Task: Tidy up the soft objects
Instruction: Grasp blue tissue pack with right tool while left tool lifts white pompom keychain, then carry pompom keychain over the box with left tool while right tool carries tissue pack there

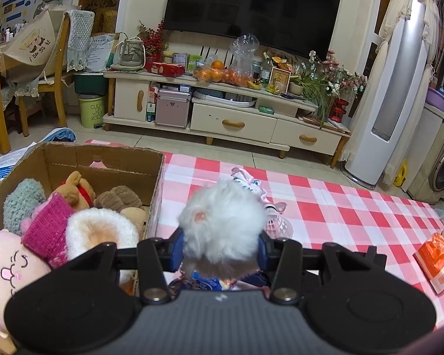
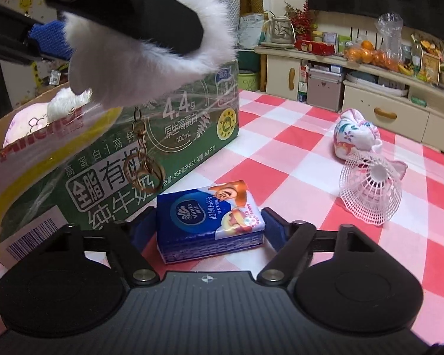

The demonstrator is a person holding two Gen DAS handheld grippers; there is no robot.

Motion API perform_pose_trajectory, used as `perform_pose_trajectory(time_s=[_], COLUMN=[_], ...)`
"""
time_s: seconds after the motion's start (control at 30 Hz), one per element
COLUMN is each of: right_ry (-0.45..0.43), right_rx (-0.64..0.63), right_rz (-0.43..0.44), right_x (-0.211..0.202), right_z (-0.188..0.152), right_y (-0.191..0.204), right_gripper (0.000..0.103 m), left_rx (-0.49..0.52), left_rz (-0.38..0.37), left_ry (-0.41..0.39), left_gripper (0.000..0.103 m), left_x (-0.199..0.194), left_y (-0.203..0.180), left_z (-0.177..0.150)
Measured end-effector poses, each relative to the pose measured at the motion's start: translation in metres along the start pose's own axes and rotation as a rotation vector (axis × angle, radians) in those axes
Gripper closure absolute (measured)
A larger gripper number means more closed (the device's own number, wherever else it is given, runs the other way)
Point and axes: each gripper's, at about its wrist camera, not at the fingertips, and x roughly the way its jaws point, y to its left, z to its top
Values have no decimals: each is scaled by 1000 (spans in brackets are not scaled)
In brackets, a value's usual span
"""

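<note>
The table (image 1: 340, 207), under its red-and-white check cloth, carries everything here. On its left side stands the cardboard box (image 1: 103, 159), a milk carton with its top open, already crowded with plush toys (image 1: 83, 195). And there's the white pompom (image 1: 222, 222) up in the air, clenched between the blue pads of the left gripper (image 1: 220, 247), just to the right of the box's near right corner, its brass keyring (image 2: 145, 174) dangling free below and close to the printed side of the box.

Down on the cloth near the front edge, the right gripper (image 2: 210, 227) has its jaws spread on either side of the blue tissue pack (image 2: 210, 222), neither pad clearly pressing it, so released for now. Further right toward the table's middle lie a floral fabric pouch (image 2: 355, 136) and, touching it, a white plastic shuttlecock (image 2: 370, 195).

My read: the pompom goes into the box next. To do it cleanly, carry it left over the rim, high enough that the keyring clears the cardboard edge, lower onto the plush pile, then let go. The right side should close squarely on the pack's short ends.
</note>
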Motion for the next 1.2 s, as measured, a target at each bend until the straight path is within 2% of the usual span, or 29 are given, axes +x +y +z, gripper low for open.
perform_pose_trajectory(time_s=[0.3, 0.57, 0.8, 1.2], right_ry=[-18, -48, -96, -140], right_rx=[1, 47, 63, 84], right_rz=[-38, -126, -187, -241], right_x=[-18, -41, -69, -120], right_z=[-6, -12, -18, -29], right_y=[-1, -17, -26, -26], right_gripper=[10, 10, 10, 10], left_rx=[17, 31, 47, 58], left_rz=[-7, -19, -36, -90], left_ry=[13, 28, 38, 30], left_gripper=[58, 58, 58, 58], left_x=[4, 9, 14, 8], left_y=[-11, -23, -36, -59], left_z=[-1, -6, -8, -7])
